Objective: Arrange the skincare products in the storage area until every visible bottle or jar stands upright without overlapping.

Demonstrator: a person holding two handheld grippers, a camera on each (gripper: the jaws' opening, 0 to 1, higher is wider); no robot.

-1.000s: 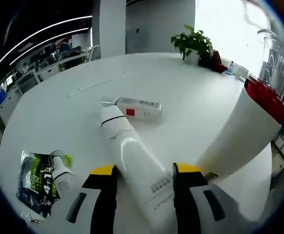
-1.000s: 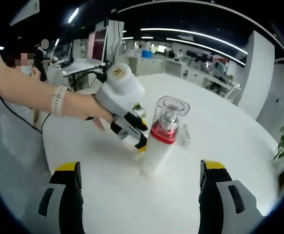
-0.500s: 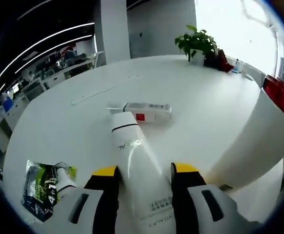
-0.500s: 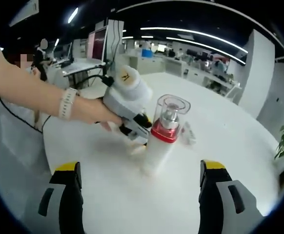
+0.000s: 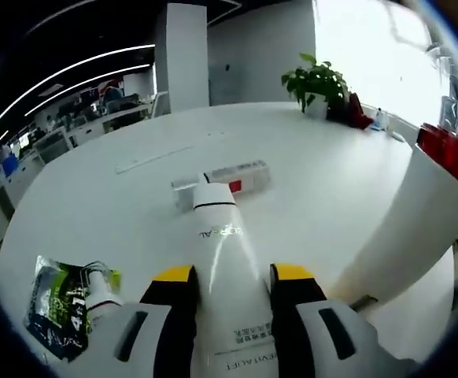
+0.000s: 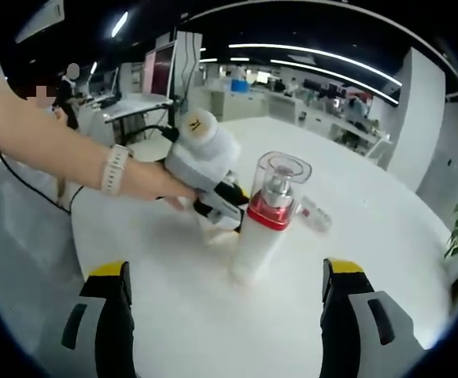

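Spanning open-plan office, round white table (image 5: 323, 181); potted plant (image 5: 317, 79) at edge.

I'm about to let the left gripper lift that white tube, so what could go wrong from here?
1. The white tube lies between the left gripper jaws, held near its tail end; raised from there, it may swing or slip.
2. The tall pump bottle stands right beside the left gripper; a swing could topple it.
3. The tube's cap end sits against the small white box and may drag it along.
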